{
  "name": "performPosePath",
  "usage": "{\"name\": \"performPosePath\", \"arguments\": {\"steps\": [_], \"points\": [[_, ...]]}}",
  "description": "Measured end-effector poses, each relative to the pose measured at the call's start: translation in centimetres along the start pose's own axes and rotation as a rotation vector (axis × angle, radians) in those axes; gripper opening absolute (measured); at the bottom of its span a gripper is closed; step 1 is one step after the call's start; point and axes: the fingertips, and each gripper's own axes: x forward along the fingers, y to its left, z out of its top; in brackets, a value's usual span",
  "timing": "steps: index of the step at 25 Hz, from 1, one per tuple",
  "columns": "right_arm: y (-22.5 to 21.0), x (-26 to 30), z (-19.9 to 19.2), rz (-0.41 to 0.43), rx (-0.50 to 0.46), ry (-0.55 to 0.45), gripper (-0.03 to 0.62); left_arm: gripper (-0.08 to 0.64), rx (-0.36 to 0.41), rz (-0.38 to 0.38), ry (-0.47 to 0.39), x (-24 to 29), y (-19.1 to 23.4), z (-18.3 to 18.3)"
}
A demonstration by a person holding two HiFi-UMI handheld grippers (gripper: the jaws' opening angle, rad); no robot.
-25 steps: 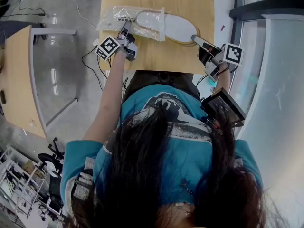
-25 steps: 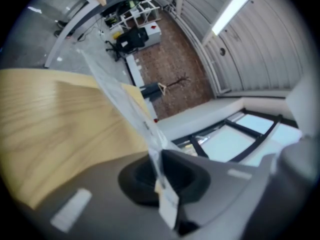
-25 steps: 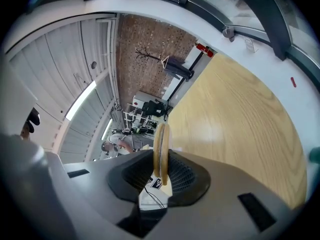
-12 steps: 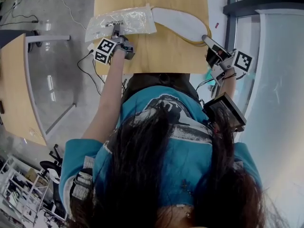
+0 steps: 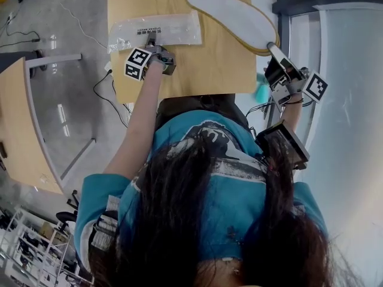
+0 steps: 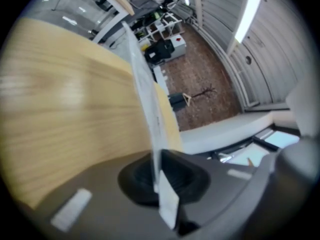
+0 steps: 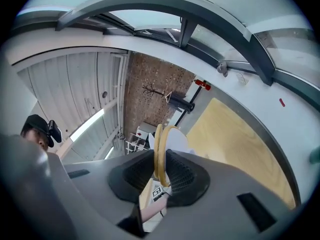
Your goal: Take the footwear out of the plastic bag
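The left gripper (image 6: 159,178) has its jaws pressed together on the near edge of the plastic bag (image 5: 158,30), which lies flat and empty-looking on the tabletop (image 5: 197,64). The right gripper (image 7: 161,171) pinches the heel rims of the flat slippers (image 5: 230,15). These are clear of the bag, to its right, with the heel end past the tabletop's edge. The hold is thin: one slipper could slide loose, and letting go here might tip them off

Insoles (image 5: 230,18), earlier half inside the plastic bag (image 5: 173,30), are now wholly clear of it, drawn rightward by the right gripper (image 5: 273,48), whose jaws have just been closing on them; bag flattened.
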Motion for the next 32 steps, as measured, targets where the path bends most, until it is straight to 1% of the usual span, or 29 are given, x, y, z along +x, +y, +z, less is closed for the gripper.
{"name": "performPosePath", "arguments": {"steps": [3, 7, 11, 14, 16, 19, 23, 25, 27, 28, 29, 30, 31, 32], "points": [[0.0, 0.9, 0.0, 0.032, 0.034, -0.019, 0.078, 0.001, -0.031, -0.014, 0.018, 1.3, -0.9, -1.6], [-1.3, 4.0, -2.2, 0.054, 0.142, -0.013, 0.078, 0.002, -0.069, -0.017, 0.038, 2.4, -1.8, -3.4], [-3.4, 6.7, -4.9, 0.057, 0.253, 0.023, 0.078, 0.0, -0.055, -0.021, 0.065, 3.3, -3.0, -5.7], [-5.4, 8.7, -6.1, 0.039, 0.325, 0.029, 0.078, 0.002, -0.063, -0.004, 0.073, 3.9, -2.9, -6.8], [-7.1, 9.7, -6.7, 0.01, 0.364, 0.027, 0.078, 0.0, -0.058, 0.004, 0.078, 4.1, -2.7, -7.4], [-9.7, 10.7, -8.0, -0.067, 0.406, 0.042, 0.078, 0.0, -0.054, 0.014, 0.092, 4.0, -2.6, -8.1], [-12.9, 11.3, -10.6, -0.209, 0.378, 0.108, 0.078, -0.011, -0.056, 0.03, 0.103, 4.1, -2.6, -8.2], [-14.4, 11.4, -11.5, -0.251, 0.375, 0.119, 0.078, -0.011, -0.053, 0.045, 0.112, 4.1, -2.4, -8.1], [-15.7, 11.4, -12.2, -0.288, 0.373, 0.13, 0.078, -0.009, -0.026, 0.041, 0.126, 4.1, -2.5, -8.1], [-16.3, 11.3, -12.6, -0.308, 0.37, 0.137, 0.078, 0.005, -0.004, 0.032, 0.139, 3.9, -2.7, -8.1], [-16.8, 11.3, -12.9, -0.326, 0.369, 0.143, 0.078, 0.04, 0.021, 0.019, 0.157, 3.8, -3.0, -8.1], [-17.3, 11.3, -13.1, -0.342, 0.365, 0.149, 0.08, 0.107, 0.05, 0.003, 0.186, 3.8, -3.4, -8.2], [-17.6, 11.2, -13.3, -0.356, 0.355, 0.156, 0.078, 0.2, 0.086, -0.012, 0.225, 3.7, -3.9, -8.4], [-17.9, 11.2, -13.4, -0.368, 0.34, 0.164, 0.08, 0.257, 0.132, -0.018, 0.27, 3.7, -4.4, -8.7]]}}
